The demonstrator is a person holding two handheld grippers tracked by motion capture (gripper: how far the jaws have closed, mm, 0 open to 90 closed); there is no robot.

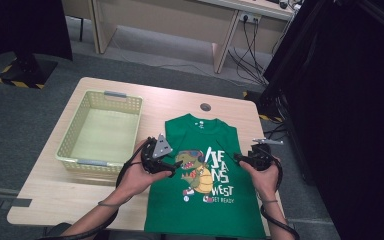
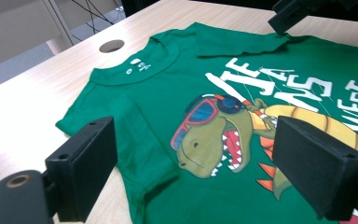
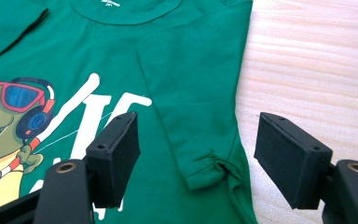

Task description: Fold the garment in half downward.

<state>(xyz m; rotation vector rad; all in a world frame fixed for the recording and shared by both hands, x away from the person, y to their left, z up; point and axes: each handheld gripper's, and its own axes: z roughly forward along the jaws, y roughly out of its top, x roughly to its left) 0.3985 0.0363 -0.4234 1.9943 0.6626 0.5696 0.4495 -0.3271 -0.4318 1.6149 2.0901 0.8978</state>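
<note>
Left gripper (image 1: 172, 169) poised over the near-left edge of the green T-shirt (image 1: 205, 200) in the high view, right gripper (image 1: 237, 159) over its right edge, each steered by a hand coming in from the near side. Jaws spread wide on both, nothing between them. Shirt lying flat, print up, on the right half of the wooden table (image 1: 45, 200), collar at the far end, hem at the near edge, both sleeves folded in over the body. Judged light, limp and quick to slide on smooth wood; likely to sag and unfold if lifted by one point, so better taken at two edges at once. Pale plastic basket (image 1: 67, 145) standing just left of the shirt, with nothing inside, handles on its near and far rims. Seen from the left gripper view: jaws wide, straddling the folded sleeve (image 2: 142, 140) beside the dinosaur print (image 2: 219, 135), pads not pressing cloth; sleeve hem doubled and thicker, a fair place to pinch. Cable hole (image 2: 112, 45) in the tabletop beyond the collar (image 2: 135, 70). Seen from the right gripper view: jaws equally wide, framing the other folded sleeve (image 3: 200, 116), its cuff bunched at the near end, bare wood to the right; side seam there judged the firmest hold.
</note>
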